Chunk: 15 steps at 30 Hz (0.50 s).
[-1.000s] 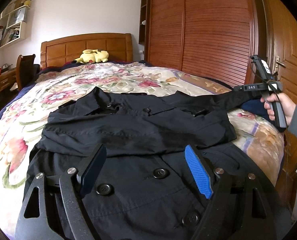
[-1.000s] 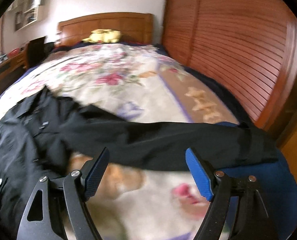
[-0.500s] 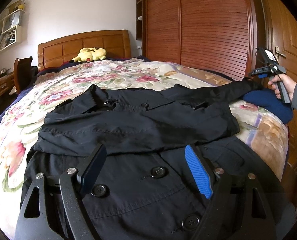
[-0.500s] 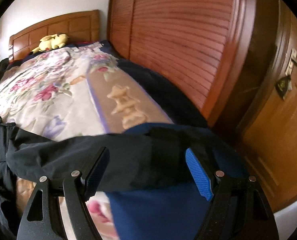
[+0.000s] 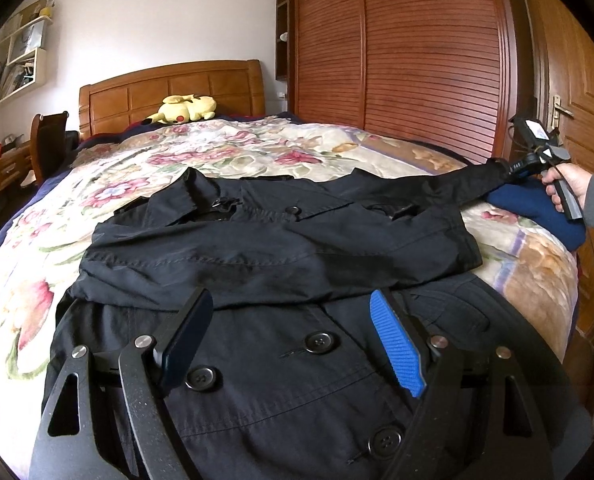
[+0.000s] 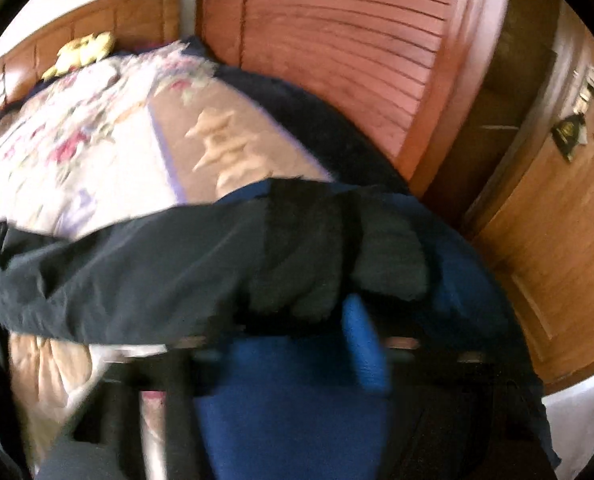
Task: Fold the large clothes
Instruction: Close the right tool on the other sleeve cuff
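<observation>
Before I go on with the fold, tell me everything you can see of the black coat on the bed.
The black coat lies front-up on the floral bedspread, collar towards the headboard. It looks like thin matte woven cloth, with large black buttons in two rows. One sleeve is folded across the chest. The other sleeve stretches out to the right gripper, its cuff over a blue cushion. The open left gripper hovers above the lower front.

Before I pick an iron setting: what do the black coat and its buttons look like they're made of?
The black coat looks like a thin woven fabric, probably cotton or a synthetic blend: matte with a faint sheen, crisp creases, visible topstitching. I can't tell the fibre. The buttons look like glossy moulded plastic, black, with sewing holes and a raised rim.
</observation>
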Motion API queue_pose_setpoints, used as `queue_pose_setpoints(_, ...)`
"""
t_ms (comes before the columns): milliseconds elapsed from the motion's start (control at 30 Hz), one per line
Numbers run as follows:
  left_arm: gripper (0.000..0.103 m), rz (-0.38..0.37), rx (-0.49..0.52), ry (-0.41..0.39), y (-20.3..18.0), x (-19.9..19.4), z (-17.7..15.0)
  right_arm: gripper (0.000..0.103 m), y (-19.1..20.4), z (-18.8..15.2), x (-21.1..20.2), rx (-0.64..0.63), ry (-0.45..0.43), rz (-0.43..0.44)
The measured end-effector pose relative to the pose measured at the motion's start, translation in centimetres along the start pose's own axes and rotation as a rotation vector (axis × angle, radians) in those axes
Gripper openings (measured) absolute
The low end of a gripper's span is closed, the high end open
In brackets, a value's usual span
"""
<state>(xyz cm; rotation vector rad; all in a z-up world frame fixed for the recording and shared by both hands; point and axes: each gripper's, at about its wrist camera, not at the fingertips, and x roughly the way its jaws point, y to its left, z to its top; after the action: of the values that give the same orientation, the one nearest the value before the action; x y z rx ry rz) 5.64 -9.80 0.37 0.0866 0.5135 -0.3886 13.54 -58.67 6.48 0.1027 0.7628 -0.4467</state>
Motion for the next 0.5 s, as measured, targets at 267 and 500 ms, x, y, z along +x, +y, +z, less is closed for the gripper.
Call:
queue_pose_setpoints(267, 0.082, 0.013, 0.005, 0.001, 0.4, -0.8, 0.1, 0.009, 4.9, 0.5, -5.7, -0.127, -0.169, 0.003)
queue_pose_setpoints(500, 0.082, 0.034, 0.007, 0.003, 1.3, -1.5, 0.0, 0.009, 13.1, 0.2, -12.6, -0.281, -0.285, 0.127)
